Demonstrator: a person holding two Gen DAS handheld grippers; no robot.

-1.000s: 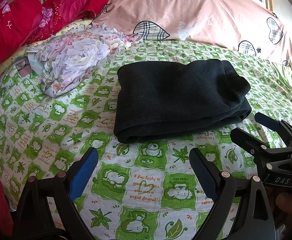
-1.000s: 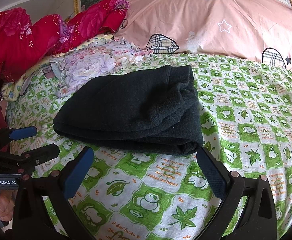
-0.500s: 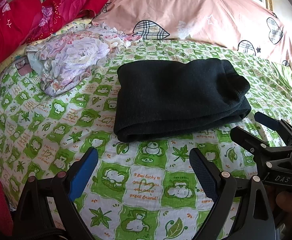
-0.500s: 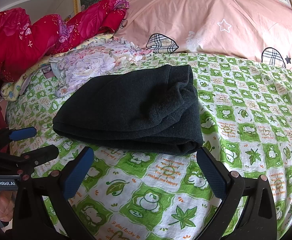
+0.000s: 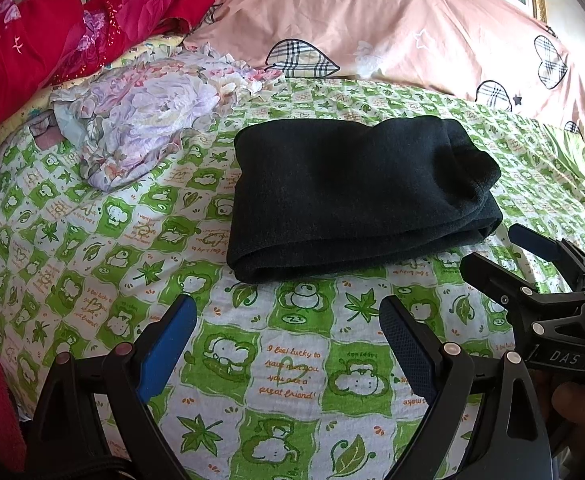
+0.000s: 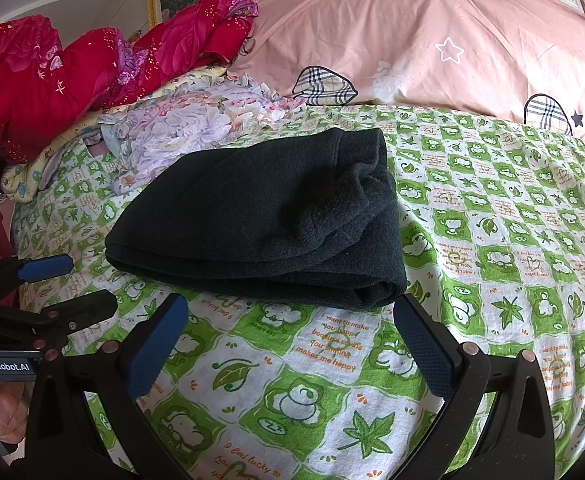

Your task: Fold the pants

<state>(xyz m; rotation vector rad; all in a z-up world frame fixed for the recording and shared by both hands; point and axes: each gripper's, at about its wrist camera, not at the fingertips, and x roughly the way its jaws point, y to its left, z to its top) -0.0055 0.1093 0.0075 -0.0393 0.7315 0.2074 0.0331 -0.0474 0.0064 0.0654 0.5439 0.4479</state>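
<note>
Fingers of left gripper point(image 5: 284, 344) and right gripper point(image 6: 288, 344) spread wide, empty, above green-print bedsheet point(image 5: 292, 360). Just beyond: black fleece pants point(image 5: 352, 196), folded. Likely soft, thick, light; best pinched at near folded edge.

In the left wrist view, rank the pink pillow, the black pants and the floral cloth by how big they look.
1. Pink pillow, though its edges are cut off.
2. Black pants, folded; they lie nearer the camera.
3. Floral cloth, crumpled, so its real size is unsure.

Dark fleece pants point(image 5: 356, 196) lie folded into a thick, flat bundle, layered edges showing at one end.
</note>
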